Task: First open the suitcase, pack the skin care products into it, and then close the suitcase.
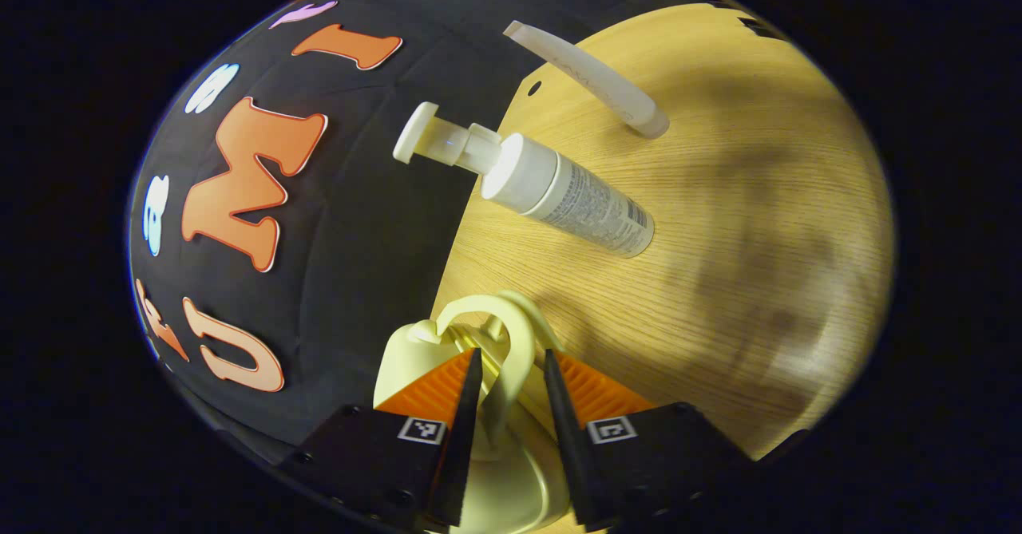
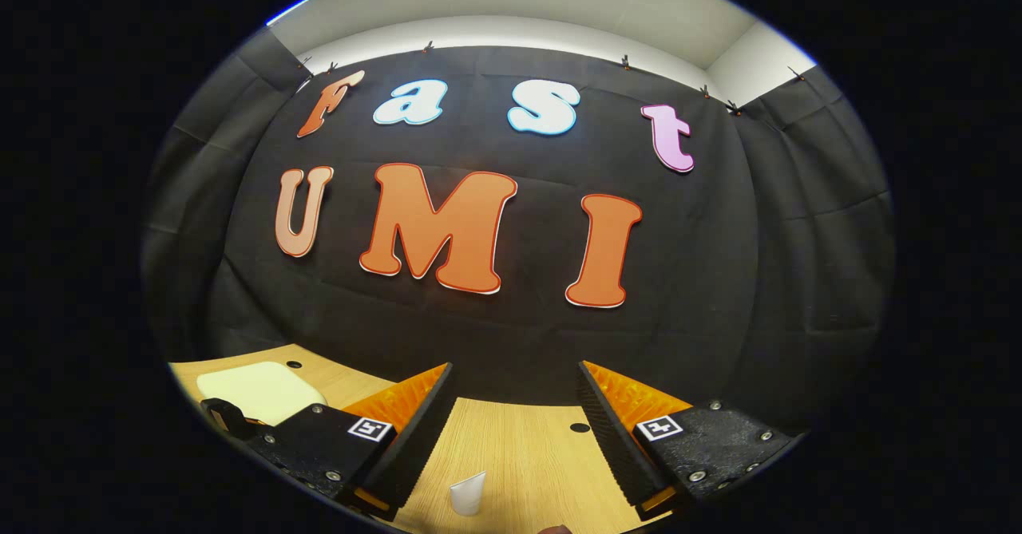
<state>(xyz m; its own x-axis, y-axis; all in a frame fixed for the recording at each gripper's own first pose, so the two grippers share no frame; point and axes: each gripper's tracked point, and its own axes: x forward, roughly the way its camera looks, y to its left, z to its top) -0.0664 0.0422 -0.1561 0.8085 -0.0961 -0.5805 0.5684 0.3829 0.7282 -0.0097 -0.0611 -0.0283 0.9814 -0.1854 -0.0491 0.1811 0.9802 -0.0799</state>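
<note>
On the wooden table (image 1: 718, 223), in the left gripper view, the left gripper (image 1: 511, 374) is closing around the pale yellow suitcase's (image 1: 495, 470) curved handle (image 1: 515, 334); the handle loop is sitting right between the two fingers, though I honestly can't tell if both are actually pressing on it or just bracketing it. My guess is it's being held by the handle so the case can be steadied or lifted open, since that's the first step and it looks not yet done. The suitcase is looking like smooth, glossy moulded plastic with rounded corners. Farther out on the table, a white pump bottle (image 1: 559, 191) is standing near the table's edge, cylindrical, with a flat pump head and a printed label, and beyond it a slim white tube (image 1: 591, 79), flattened at one end, is waiting too, well apart from the case. In the right gripper view, the right gripper (image 2: 515, 414) is hanging with its jaws spread wide, gripping nothing, above the table with the tube (image 2: 468, 492) just below it, and the suitcase (image 2: 259, 390) is sitting off to the side, lid down. The tabletop is a light wood grain with a matte finish.
</note>
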